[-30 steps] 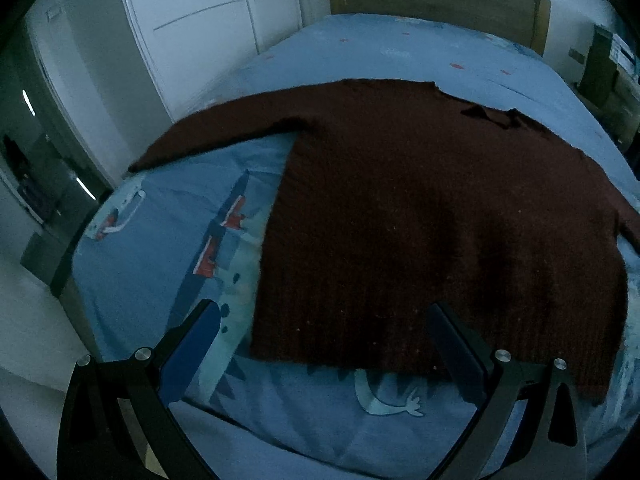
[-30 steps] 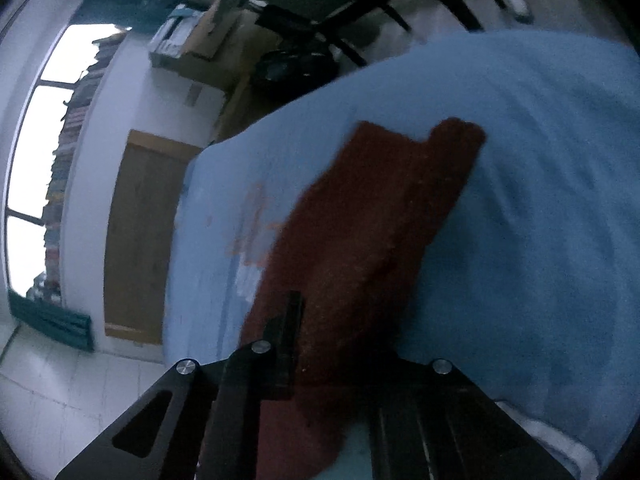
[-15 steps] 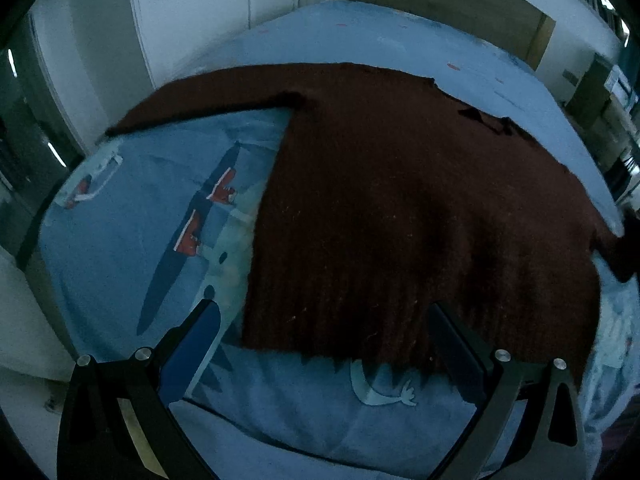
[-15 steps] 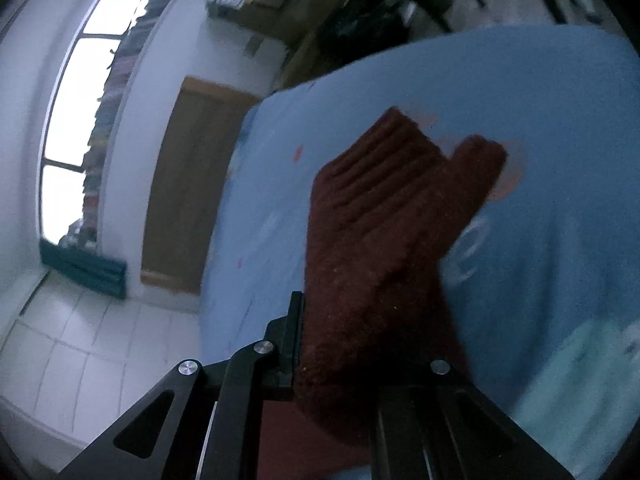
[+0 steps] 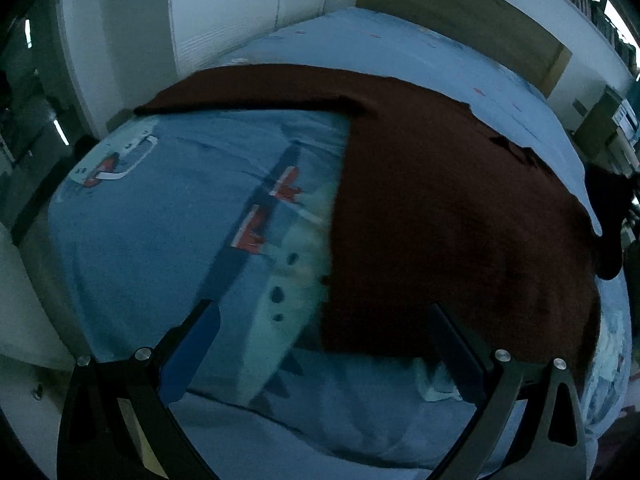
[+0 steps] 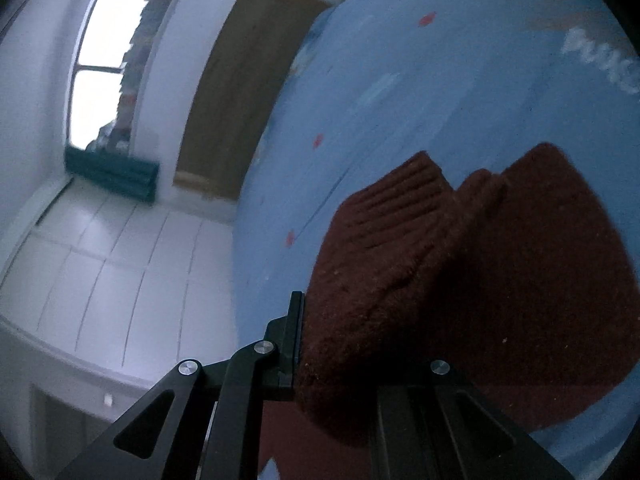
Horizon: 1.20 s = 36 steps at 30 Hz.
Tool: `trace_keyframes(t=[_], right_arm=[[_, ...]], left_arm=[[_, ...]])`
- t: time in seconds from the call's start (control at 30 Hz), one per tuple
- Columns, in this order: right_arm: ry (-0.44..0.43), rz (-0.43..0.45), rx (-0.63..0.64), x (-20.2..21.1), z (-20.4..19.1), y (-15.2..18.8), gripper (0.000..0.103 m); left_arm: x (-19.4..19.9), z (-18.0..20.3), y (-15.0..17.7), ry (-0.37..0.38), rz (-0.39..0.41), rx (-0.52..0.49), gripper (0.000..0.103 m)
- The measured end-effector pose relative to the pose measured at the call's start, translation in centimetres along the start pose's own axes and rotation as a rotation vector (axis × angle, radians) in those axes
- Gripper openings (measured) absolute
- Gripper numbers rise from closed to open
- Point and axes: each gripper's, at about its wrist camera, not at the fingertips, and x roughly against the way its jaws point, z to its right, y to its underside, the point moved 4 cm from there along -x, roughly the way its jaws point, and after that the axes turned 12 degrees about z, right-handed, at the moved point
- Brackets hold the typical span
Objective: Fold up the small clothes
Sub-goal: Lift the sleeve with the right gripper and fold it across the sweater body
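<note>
— Maroon knit, that sweater (image 5: 440,208): is any of it folded yet?

— Barely, I would judge. In the left wrist view it fills the centre and right of the frame, lying flat on the blue bedsheet (image 5: 160,216), body spread out and one long sleeve (image 5: 248,98) stretched toward the upper left. No crease across the body that I can see.

— And the other sleeve?

— That one is in hand. In the right wrist view the right gripper (image 6: 340,360) is clamped on the thick fabric at the lower centre, and the ribbed cuff (image 6: 396,200) stands up off the sheet, bunched in a soft hump. It looks like the start of the first fold, sleeve going inward.

— What about the left gripper (image 5: 324,340)?

— Released, jaws wide, nothing between them. It hangs at the bottom of the frame by the hem (image 5: 380,350).

— So what remains?

— Nearly everything, I think: both sleeves in, then the body doubled.

— Texture?

— Heavy, fuzzy wool-like knit, ribbed at the cuff. The sheet is smooth cotton-looking cloth with printed red and pale shapes.
</note>
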Motion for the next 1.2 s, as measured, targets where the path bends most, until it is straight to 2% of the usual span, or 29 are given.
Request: trace_keyframes(t=[0.27,0.5,0.73,1.0,1.2], right_arm=[[-0.063,-0.128,0.071,-5.8,-6.9,6.9,0.008],[-0.091,-0.221,0.125,-9.4,-9.7,12.1,0.008],[-0.085,-0.304,0.172,-11.8,-9.7,17.2,0.009],[0.023,-0.398,0.313,-14.2,-7.7,23.1,0.010],[0.074,-0.455,0.398,-15.3,-6.8,26.5,0.011]], left_arm=[[0.5,-3.3,0.2,-0.025,0.005,0.057,0.102],[0.8,-4.8,0.2,-0.033,0.018,0.077,0.102],[0.5,-5.6,0.5,-0.044,0.012,0.086,0.102],[0.0,-6.3,0.8,-0.053,0.005,0.099,0.102],[-0.2,-6.4,0.8,-0.050,0.001,0.100,0.102]])
